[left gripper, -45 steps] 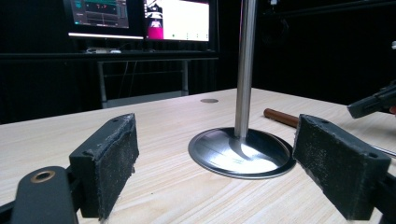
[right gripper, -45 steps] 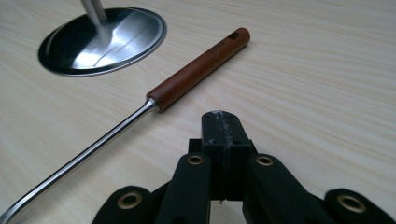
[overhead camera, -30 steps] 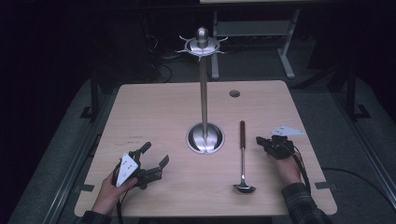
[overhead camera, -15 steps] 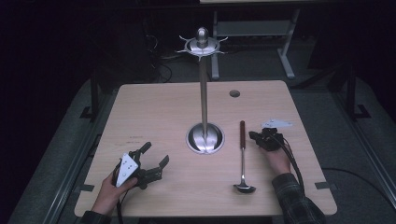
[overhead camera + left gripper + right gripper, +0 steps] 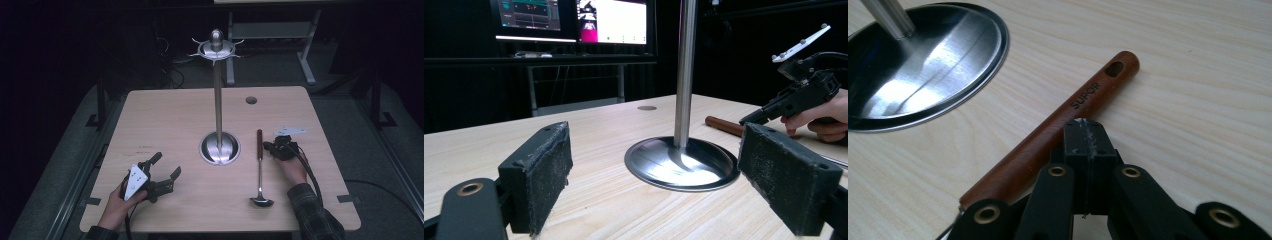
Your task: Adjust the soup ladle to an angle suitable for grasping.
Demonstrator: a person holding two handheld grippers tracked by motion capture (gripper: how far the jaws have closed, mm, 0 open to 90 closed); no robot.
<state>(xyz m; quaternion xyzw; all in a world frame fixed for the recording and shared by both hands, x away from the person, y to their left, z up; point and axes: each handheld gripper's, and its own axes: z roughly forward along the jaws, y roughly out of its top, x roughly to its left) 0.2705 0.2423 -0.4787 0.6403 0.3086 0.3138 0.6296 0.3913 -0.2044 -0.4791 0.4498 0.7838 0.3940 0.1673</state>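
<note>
The ladle point(image 5: 259, 170) lies flat on the wooden table point(image 5: 165, 120), right of centre in the high view, its bowl toward the lower edge of the frame and its brown wooden handle pointing up toward the far side. The tall steel hanging stand point(image 5: 218, 95) rises at the centre, and the hooks at its top carry nothing, so I judge that the real work is not yet begun: if the ladle is meant to go on a hook, it must first be gripped and lifted. The right gripper point(image 5: 1084, 131) is just beside the handle, its jaws pressed together on nothing, the tips at the wood or just over it. The left gripper point(image 5: 165, 169) rests low in the lower left of the frame, its jaws wide apart, well apart from the ladle.
</note>
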